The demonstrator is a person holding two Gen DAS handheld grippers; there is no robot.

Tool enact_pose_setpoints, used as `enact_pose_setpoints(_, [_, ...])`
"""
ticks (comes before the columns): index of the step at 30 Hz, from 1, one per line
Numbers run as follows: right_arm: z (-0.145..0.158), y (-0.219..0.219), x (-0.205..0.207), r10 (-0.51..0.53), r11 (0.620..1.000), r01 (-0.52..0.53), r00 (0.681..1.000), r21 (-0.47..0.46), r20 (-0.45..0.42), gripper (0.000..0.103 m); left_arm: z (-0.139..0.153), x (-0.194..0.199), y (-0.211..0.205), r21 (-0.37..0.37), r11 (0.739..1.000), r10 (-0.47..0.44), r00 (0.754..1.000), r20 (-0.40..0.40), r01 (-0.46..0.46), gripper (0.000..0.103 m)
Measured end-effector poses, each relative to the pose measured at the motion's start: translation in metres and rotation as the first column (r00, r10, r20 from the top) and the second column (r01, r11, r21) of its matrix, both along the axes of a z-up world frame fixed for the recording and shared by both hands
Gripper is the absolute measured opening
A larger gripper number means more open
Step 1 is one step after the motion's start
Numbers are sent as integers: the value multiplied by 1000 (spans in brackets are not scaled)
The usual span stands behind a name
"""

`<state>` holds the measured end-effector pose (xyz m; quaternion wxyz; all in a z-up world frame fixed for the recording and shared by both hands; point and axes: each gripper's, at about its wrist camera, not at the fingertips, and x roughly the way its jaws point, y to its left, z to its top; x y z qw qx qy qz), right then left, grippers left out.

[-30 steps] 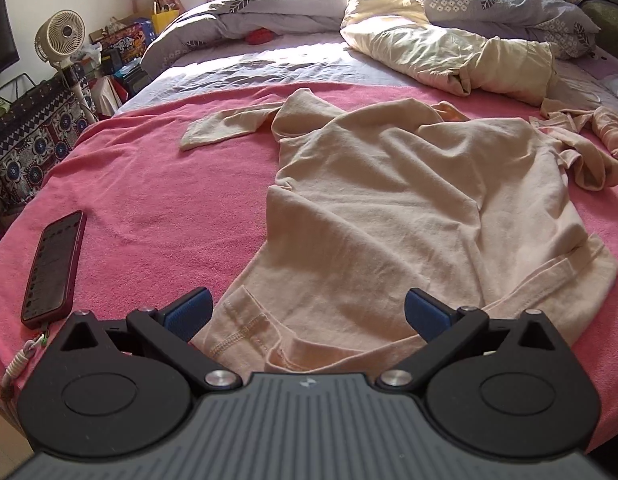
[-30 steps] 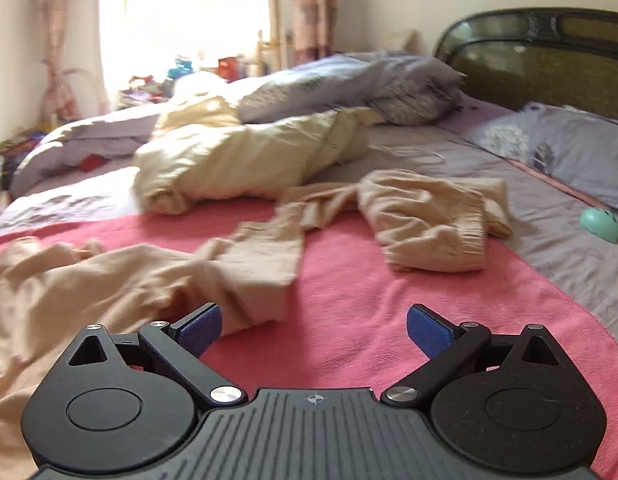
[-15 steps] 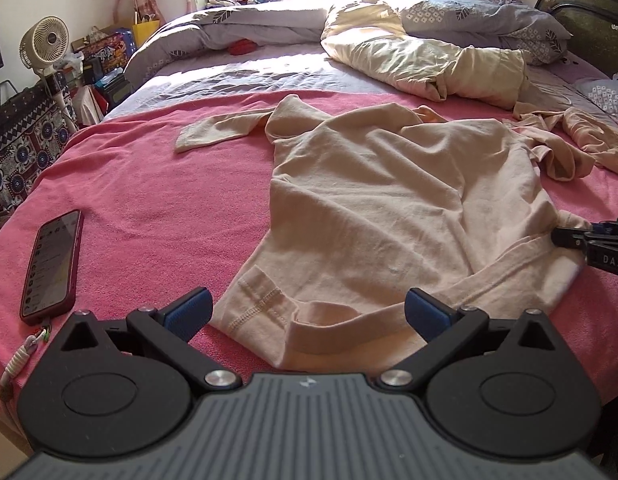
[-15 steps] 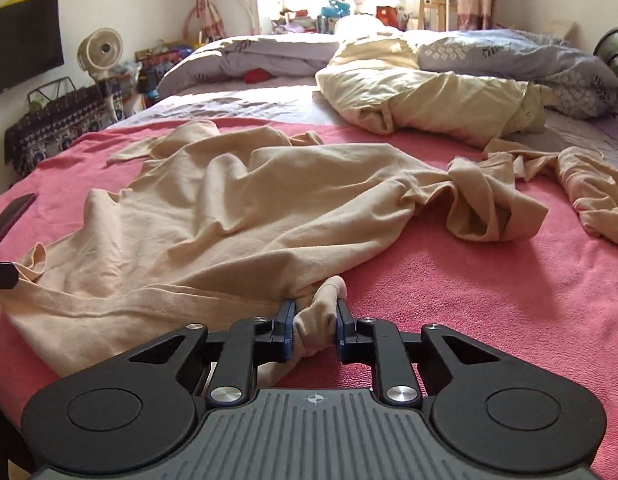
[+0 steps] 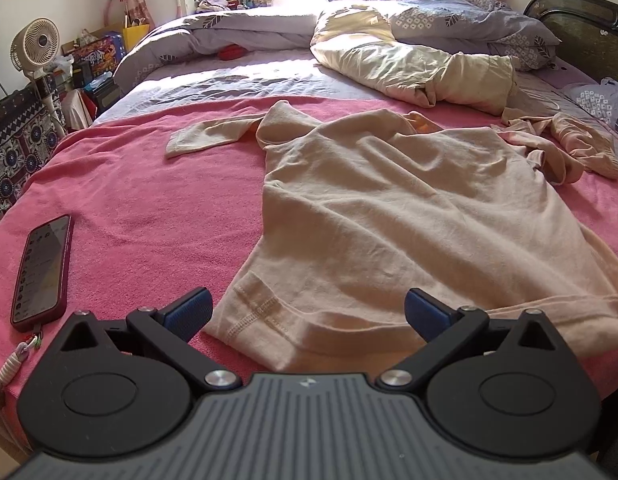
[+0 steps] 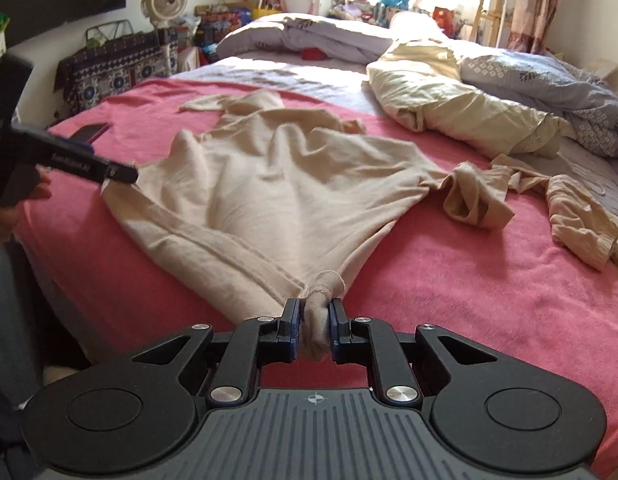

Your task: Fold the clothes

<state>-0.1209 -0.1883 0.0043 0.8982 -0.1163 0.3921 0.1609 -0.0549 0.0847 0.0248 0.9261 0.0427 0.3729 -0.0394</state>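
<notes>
A beige long-sleeved shirt lies spread on the pink blanket, hem towards me and one sleeve stretched out to the far left. My left gripper is open just above the hem's left part, and its pads touch no cloth. In the right wrist view my right gripper is shut on the bunched right hem corner of the shirt, which is pulled taut towards it. The left gripper shows there at the shirt's other hem corner.
A phone in a red case lies on the blanket at the near left. A second beige garment is crumpled at the right. A cream duvet and grey bedding fill the far half of the bed. A fan and clutter stand left of the bed.
My right gripper went from open to shut on the shirt's hem corner and pulled it back, which stretched the shirt flatter. The left gripper stayed open and shifted a little.
</notes>
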Motion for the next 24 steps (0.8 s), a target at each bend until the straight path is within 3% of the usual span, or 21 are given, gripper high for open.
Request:
enact_pose_setpoints(2, [-16,4,-7,32,999,-34,997,-20,-73,16,1,3,0,13,1000,-4,1000,5,4,103])
enact_pose_setpoints(4, [-19,3,-11,28,999,-31,997,-29,-77,19,3,9,-1,35,999,-8,1000,16,7,103])
enact_pose_setpoints(5, [-15,1,-11,16,999,-18,998,-28,-54,27,4,12,-1,45,999,-9,1000,22,8,103])
enact_pose_setpoints(8, [8,-18,9,-69,998,69,995,6,77,73,9,25,-3,57,998,-21,999,38,19,103])
enact_pose_setpoints(10, [19,-34,36,-150,989,147,974,28,172,76,9,35,-5,57,998,-29,999,41,27,103])
enact_pose_setpoints(12, [19,-50,76,-266,963,271,930,17,253,76,6,44,-10,47,998,-36,999,31,35,103])
enact_pose_setpoints(15, [5,-64,148,-403,905,426,858,-2,318,75,-8,50,-21,30,998,-50,999,-20,51,103])
enact_pose_setpoints(17, [-10,-65,191,-437,879,475,837,-41,328,74,-18,48,-28,31,997,-62,996,-56,64,103])
enact_pose_setpoints(19, [-28,-60,226,-431,869,483,845,-105,317,73,-27,46,-34,36,996,-77,993,-89,80,103])
enact_pose_setpoints(20, [-35,-59,236,-439,862,490,850,-131,291,57,-31,45,-37,40,996,-81,991,-103,86,103])
enact_pose_setpoints(21, [-41,-58,243,-454,852,501,852,-153,261,19,-34,45,-38,43,995,-83,990,-115,89,103])
enact_pose_setpoints(22, [-47,-58,250,-469,842,510,853,-175,230,7,-38,45,-40,45,995,-84,988,-127,90,103])
enact_pose_setpoints(24, [-44,-63,242,-494,831,533,839,-160,229,8,-43,45,-40,39,995,-83,987,-141,89,103])
